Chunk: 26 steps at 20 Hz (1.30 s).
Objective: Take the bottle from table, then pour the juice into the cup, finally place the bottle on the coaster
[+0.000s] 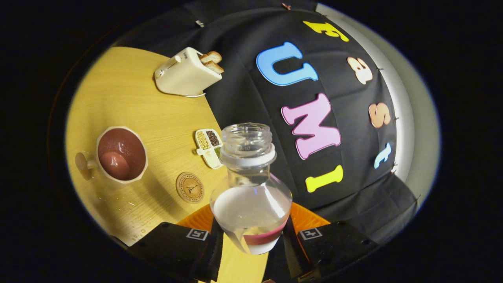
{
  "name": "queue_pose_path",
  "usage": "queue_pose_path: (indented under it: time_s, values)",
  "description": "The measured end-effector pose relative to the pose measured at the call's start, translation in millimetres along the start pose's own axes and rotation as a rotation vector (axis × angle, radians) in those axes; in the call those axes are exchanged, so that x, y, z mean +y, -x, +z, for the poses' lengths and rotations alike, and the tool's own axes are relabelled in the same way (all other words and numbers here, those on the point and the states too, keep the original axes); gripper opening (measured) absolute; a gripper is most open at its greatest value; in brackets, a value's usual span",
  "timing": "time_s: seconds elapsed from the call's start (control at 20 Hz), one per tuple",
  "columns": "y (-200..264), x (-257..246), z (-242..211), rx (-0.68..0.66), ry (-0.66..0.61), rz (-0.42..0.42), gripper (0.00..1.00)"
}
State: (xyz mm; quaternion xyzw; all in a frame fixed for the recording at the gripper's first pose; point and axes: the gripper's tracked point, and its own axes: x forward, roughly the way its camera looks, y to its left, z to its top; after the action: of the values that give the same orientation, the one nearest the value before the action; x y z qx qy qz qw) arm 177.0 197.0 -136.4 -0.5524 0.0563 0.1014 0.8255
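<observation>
Between our fingers sits the bottle, gripped on both sides low on its rounded body, its open neck pointing toward twelve o'clock, away from us along the line of the fingers. We hold it clear of the desk, and the whole scene is rolled, so the bottle seems already tipped; a pale liquid fills its lower half. We judge the pour to be under way or nearly over, since the cup holds a reddish pool. That cup lies off at about nine o'clock from the bottle's mouth, well apart, so the mouth is not over it now. For the coming move the coaster matters most: it lies at roughly ten o'clock from the fingers, just beside the bottle's left flank, between bottle and cup. Beyond it sit a small divided dish and a toaster.
</observation>
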Motion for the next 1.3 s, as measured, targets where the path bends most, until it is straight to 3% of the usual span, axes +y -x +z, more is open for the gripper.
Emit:
queue_pose_path:
  time_s: [0.75,1.3]
  values:
    - [-28.3,44.8,19.6,-0.150,0.439,0.023,0.68]
    - [-30.8,63.1,37.5,-0.282,0.691,0.023,0.68]
